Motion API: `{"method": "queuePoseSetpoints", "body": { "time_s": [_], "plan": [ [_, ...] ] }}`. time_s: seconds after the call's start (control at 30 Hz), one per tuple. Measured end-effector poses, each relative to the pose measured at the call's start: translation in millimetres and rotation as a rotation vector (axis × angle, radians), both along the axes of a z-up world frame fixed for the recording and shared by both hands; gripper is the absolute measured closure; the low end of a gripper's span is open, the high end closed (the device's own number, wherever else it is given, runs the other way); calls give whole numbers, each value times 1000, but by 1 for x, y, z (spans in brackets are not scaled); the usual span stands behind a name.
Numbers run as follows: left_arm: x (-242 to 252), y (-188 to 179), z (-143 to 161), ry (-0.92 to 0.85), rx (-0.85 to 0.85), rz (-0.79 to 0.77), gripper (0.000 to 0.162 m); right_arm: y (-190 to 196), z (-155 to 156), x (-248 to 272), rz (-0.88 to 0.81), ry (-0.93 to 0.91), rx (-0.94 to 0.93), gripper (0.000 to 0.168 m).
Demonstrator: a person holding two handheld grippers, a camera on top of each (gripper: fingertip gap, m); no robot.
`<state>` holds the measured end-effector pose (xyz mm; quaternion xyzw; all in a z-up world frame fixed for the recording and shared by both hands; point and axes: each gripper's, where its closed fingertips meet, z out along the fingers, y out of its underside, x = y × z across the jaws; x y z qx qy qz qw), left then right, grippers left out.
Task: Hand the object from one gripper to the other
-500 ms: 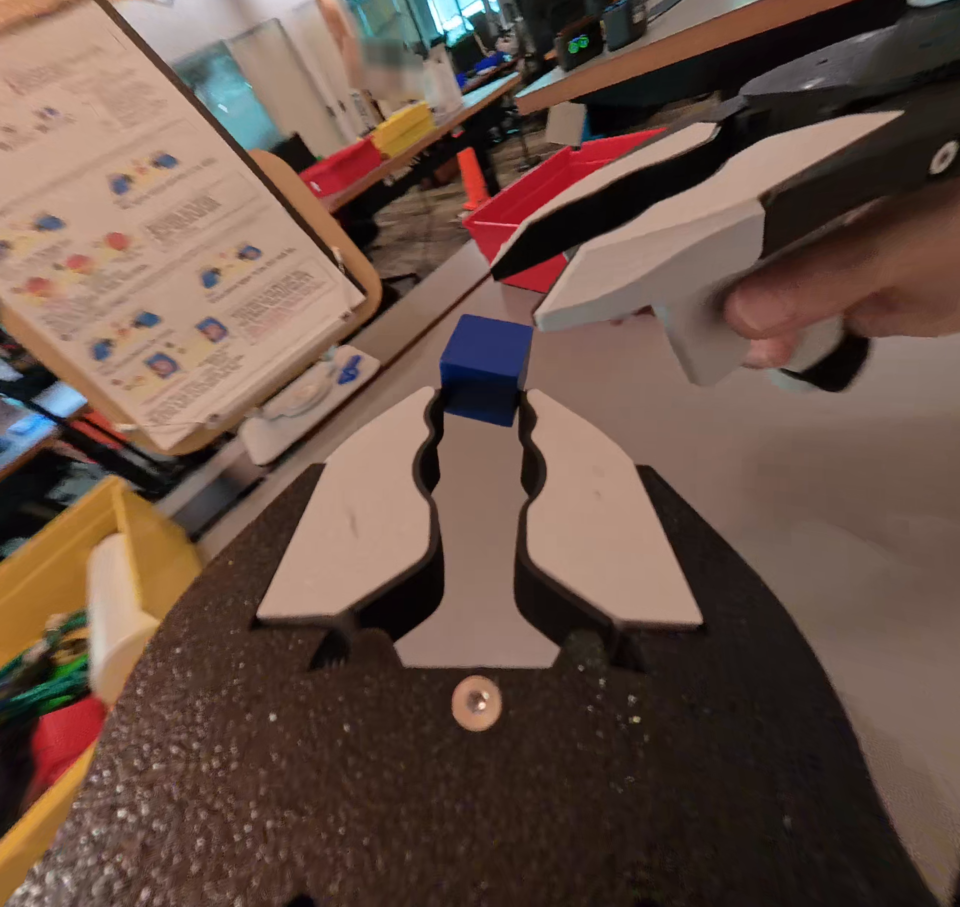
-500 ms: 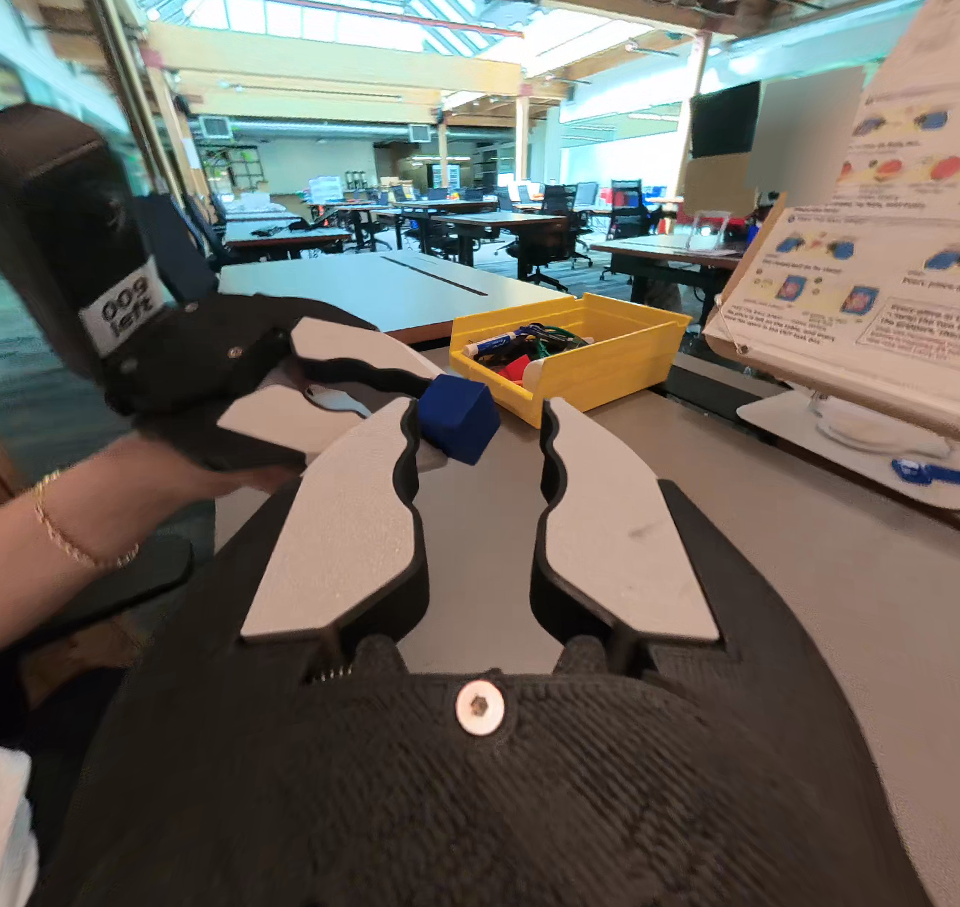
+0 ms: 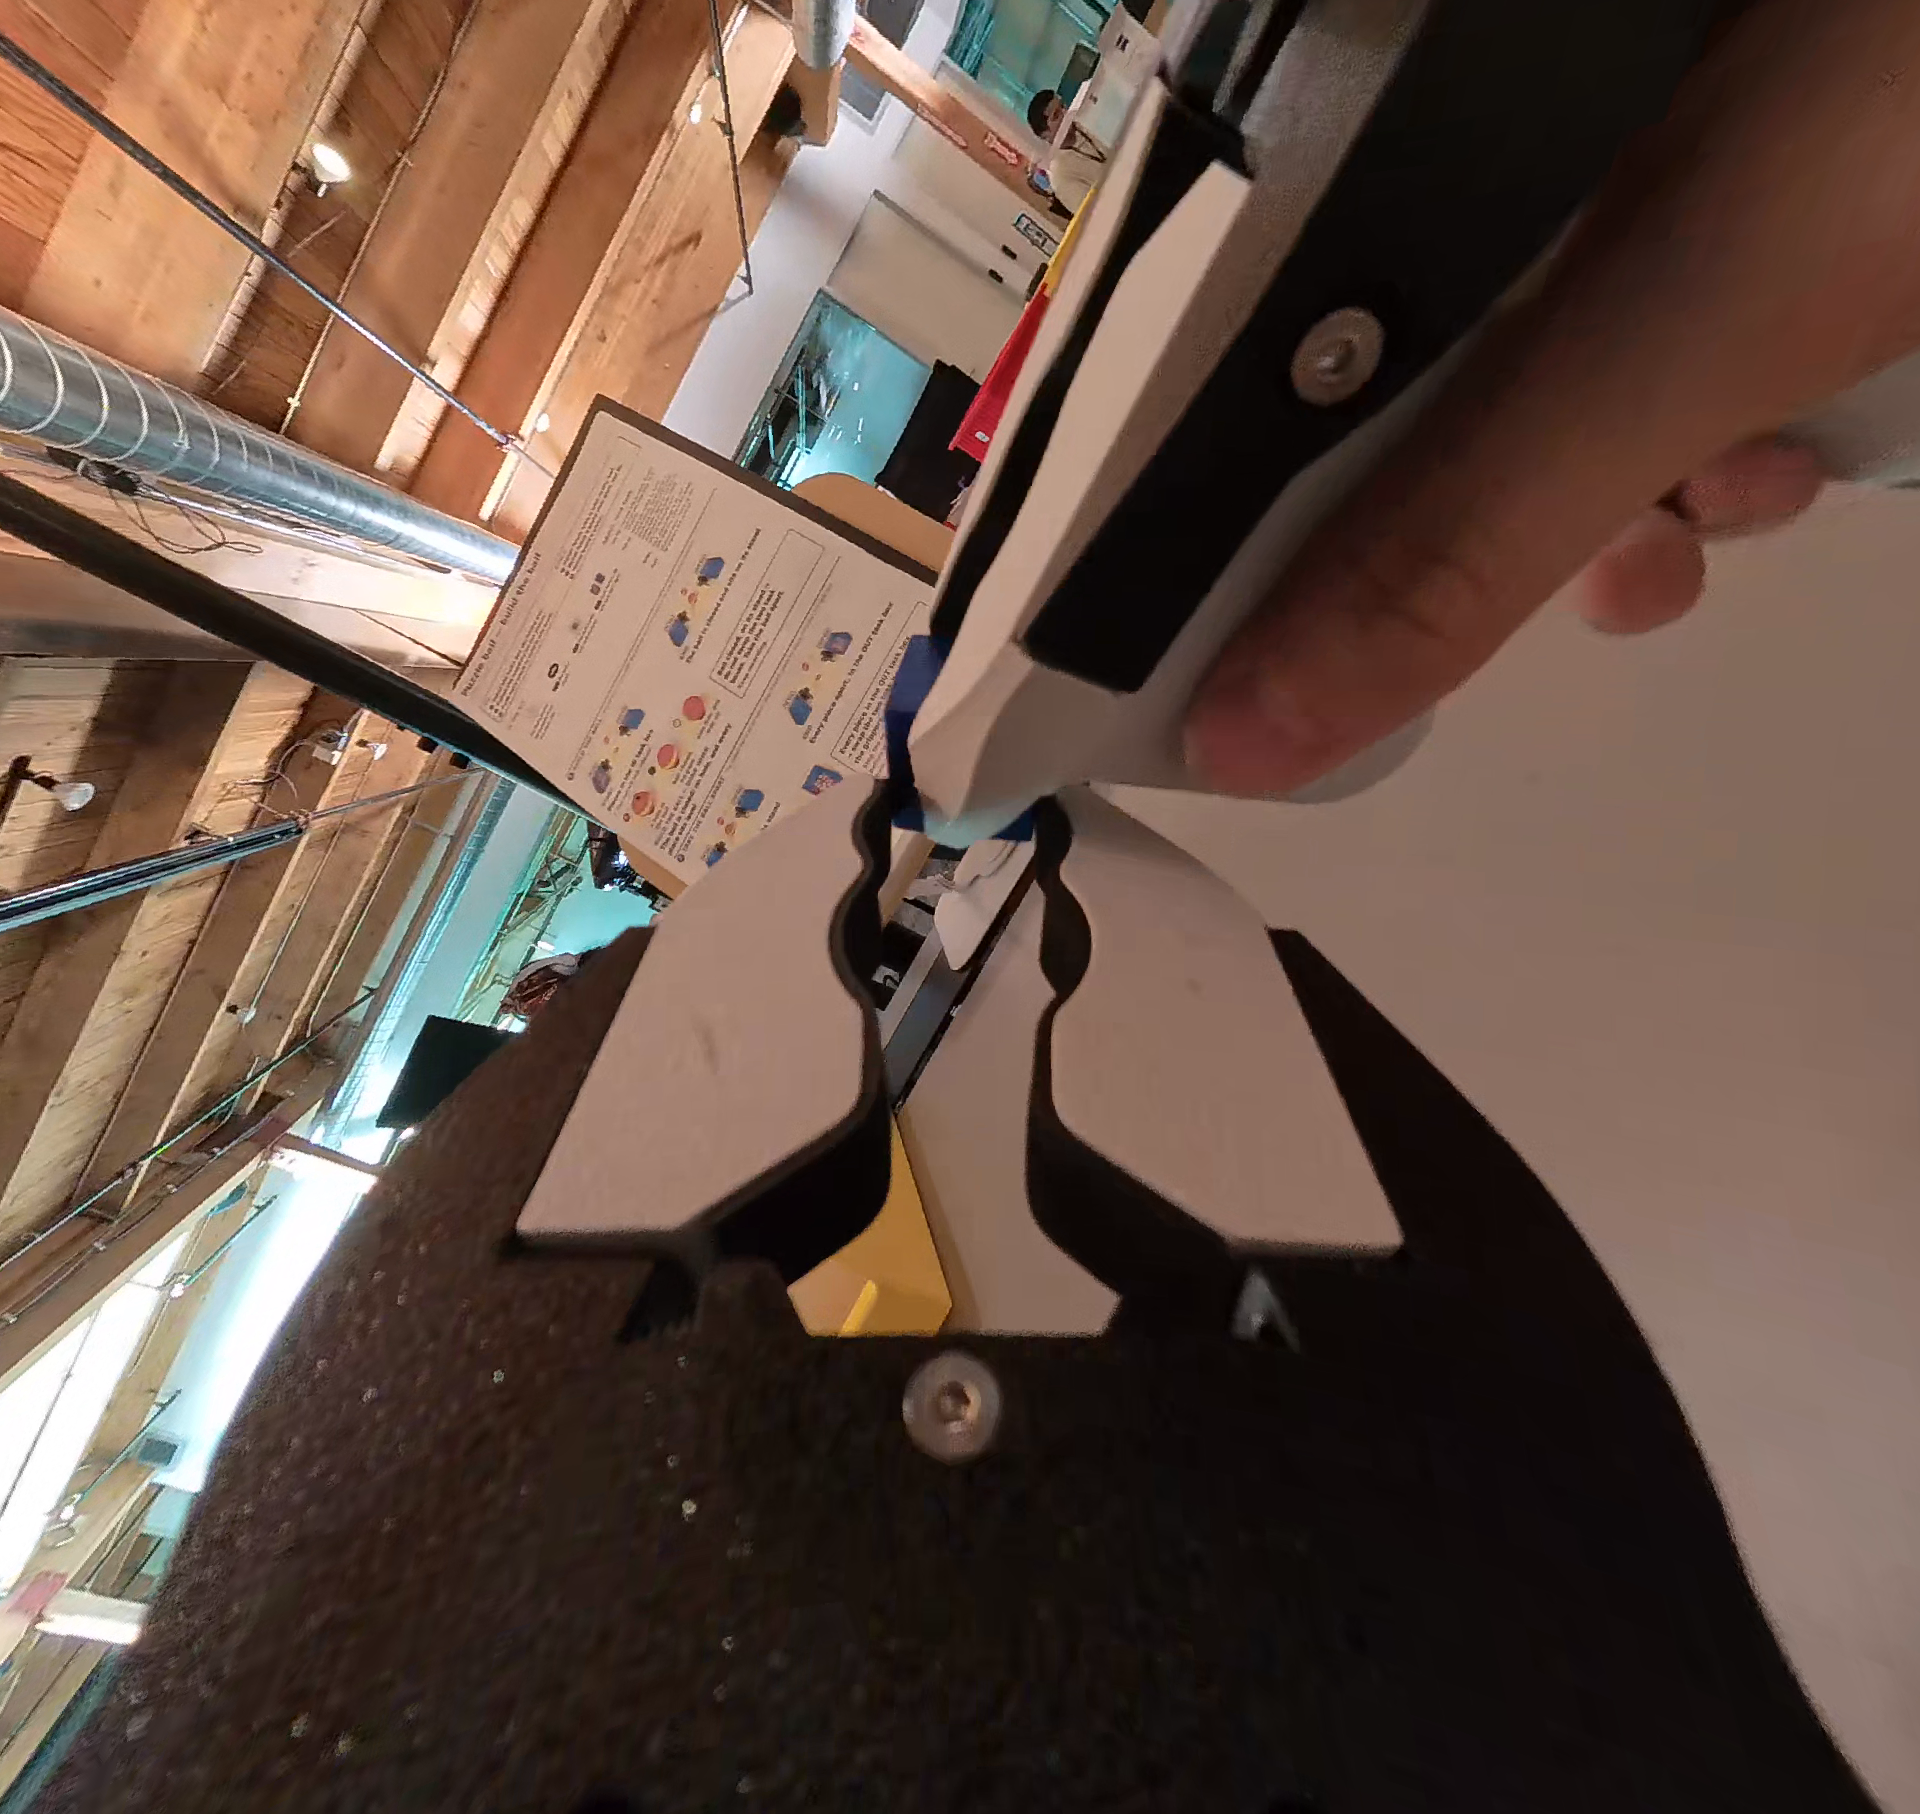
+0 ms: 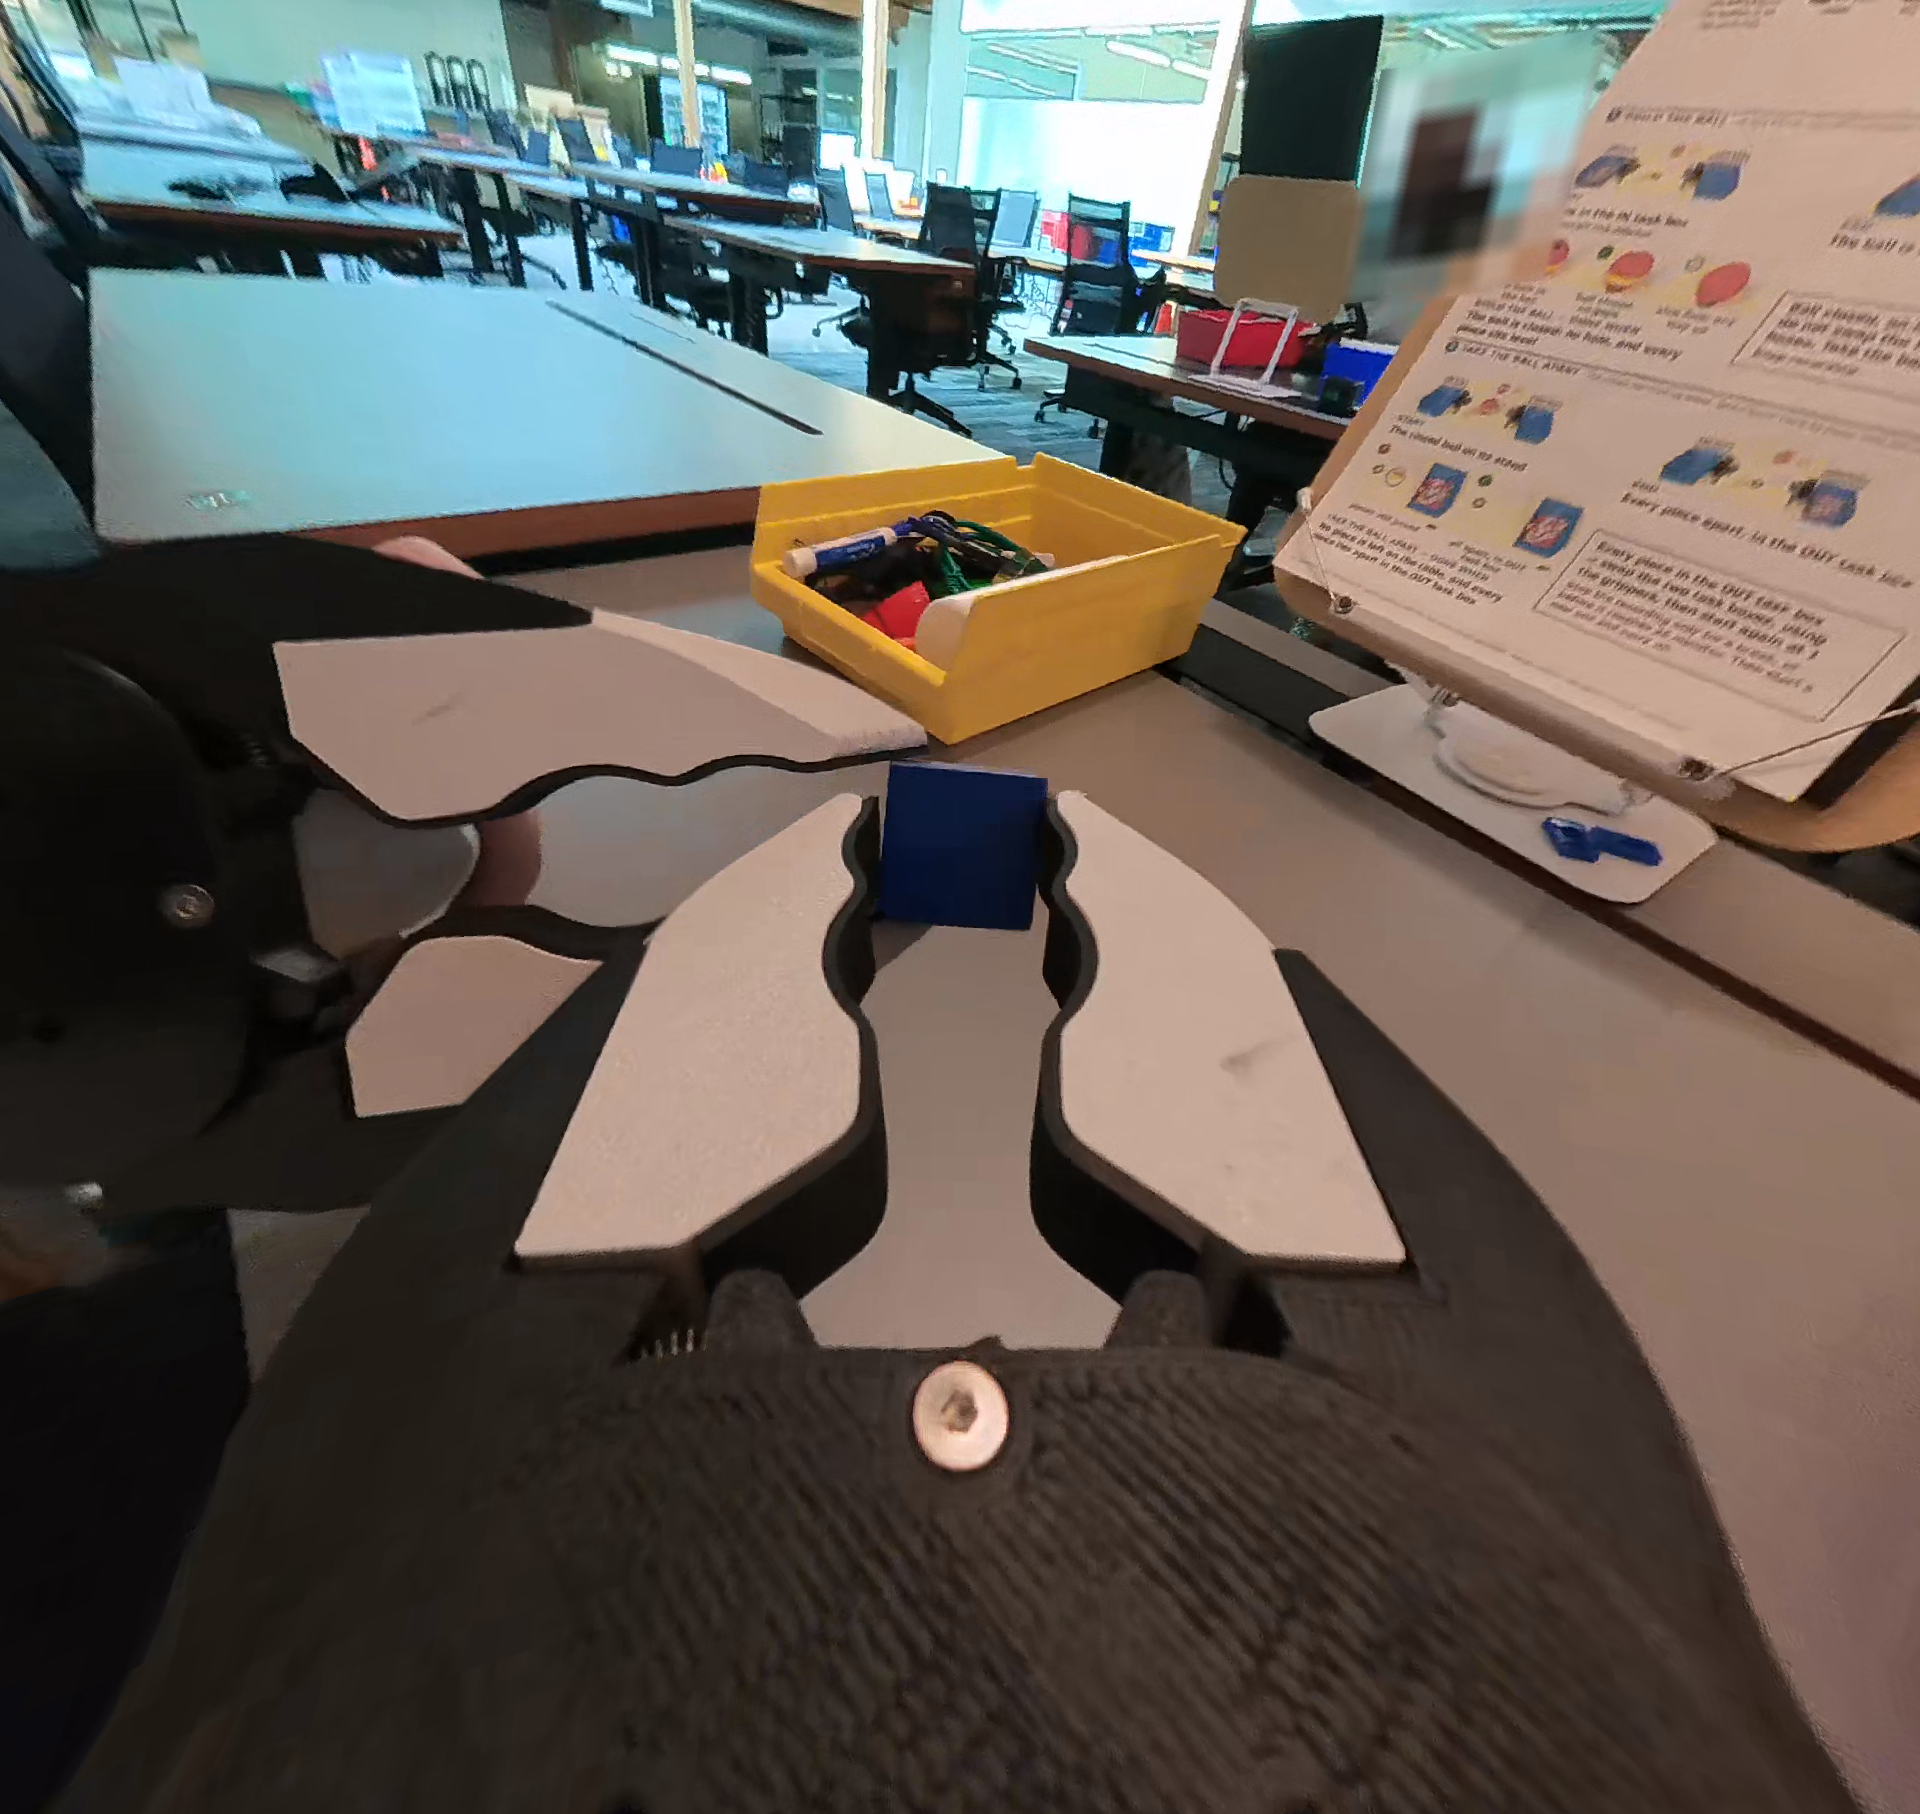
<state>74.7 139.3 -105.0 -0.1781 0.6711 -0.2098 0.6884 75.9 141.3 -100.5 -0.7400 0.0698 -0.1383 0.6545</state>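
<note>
Cube sits clamped between our right tool's 2 fingers; our left tool spreads apart beside it, above the grey worktop.

Ahead of the right tongs the blue cube fills the gap between their tips. The left tongs crowd in from the left, one finger lying just above and left of the cube, perhaps touching it. Farther ahead stands a yellow bin, and to the right an instruction board on its stand. Between bin and stand, and beneath the right tongs, the desk lies bare.
</note>
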Motion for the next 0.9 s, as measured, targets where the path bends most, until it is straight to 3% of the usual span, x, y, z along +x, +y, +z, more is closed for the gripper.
{"method": "queuePoseSetpoints", "body": {
  "time_s": [0.13,0.23,0.3,0.4,0.53,0.67,0.77,0.9],
  "plan": [
    [-2,-6,-4,42,-39,-104,136,-2,-3,-4,107,-23,-50,140],
    [-12,-22,-4,98,-137,-335,114,-6,-1,-23,339,130,-19,140],
    [-24,-33,-5,176,-271,-509,102,-14,6,-42,534,146,35,140],
    [-41,-39,-1,369,-566,-729,101,-29,11,-54,650,-60,84,140],
    [-52,-36,2,710,-1014,-838,101,-41,17,-65,703,-286,129,140],
    [-75,-49,5,1123,-1385,-1054,106,-42,10,-72,722,-435,122,140],
    [-81,-53,10,1223,-1506,-1146,111,-41,8,-80,740,-485,117,140],
    [-87,-58,3,1331,-1514,-1166,116,-38,2,-80,731,-523,94,140]
  ]
}}
